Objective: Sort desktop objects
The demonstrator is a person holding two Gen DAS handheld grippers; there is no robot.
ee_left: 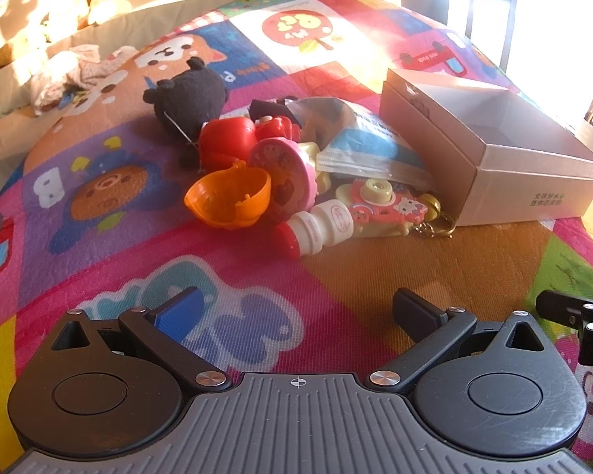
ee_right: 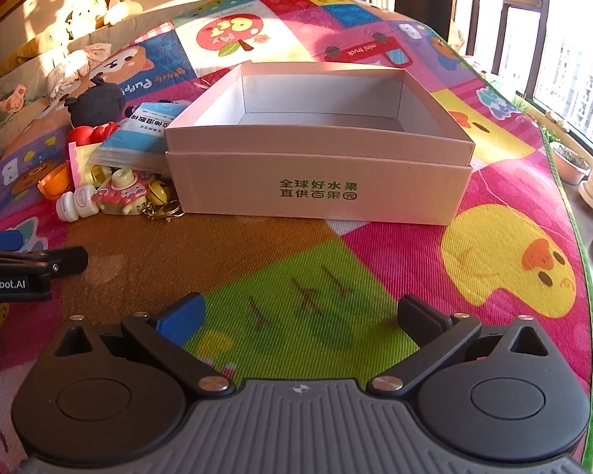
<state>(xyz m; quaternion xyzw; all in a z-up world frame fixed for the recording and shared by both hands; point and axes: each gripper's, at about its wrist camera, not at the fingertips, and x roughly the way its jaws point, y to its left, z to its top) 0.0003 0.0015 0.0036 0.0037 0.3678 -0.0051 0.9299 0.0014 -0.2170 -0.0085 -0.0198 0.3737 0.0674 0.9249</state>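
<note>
1. Play mat (ee_right: pixel 375 268): colourful patchwork mat carries everything, so there is no tabletop here.
2. Box (ee_right: pixel 320 181): open-top cardboard, empty inside, sits right of the pile and touches it at its near-left corner. Likely the drop target.
3. Toy pile (ee_left: pixel 280 173): black plush at the back, a flat packet leaning on the box, then the orange bowl (ee_left: pixel 229 197), pink clock, small white bottle (ee_left: pixel 320 229) and pink keychain at the front.
4. Step in hand, my read: first pick. Take the loose front items first; the bottle lies on its side, so close across its body, not its ends.
5. Left hand-held gripper (ee_left: pixel 296 312): jaws spread wide, holding nothing, short of the pile.
6. Right hand-held gripper (ee_right: pixel 300 314): also wide apart, holding nothing, facing the box front.
</note>
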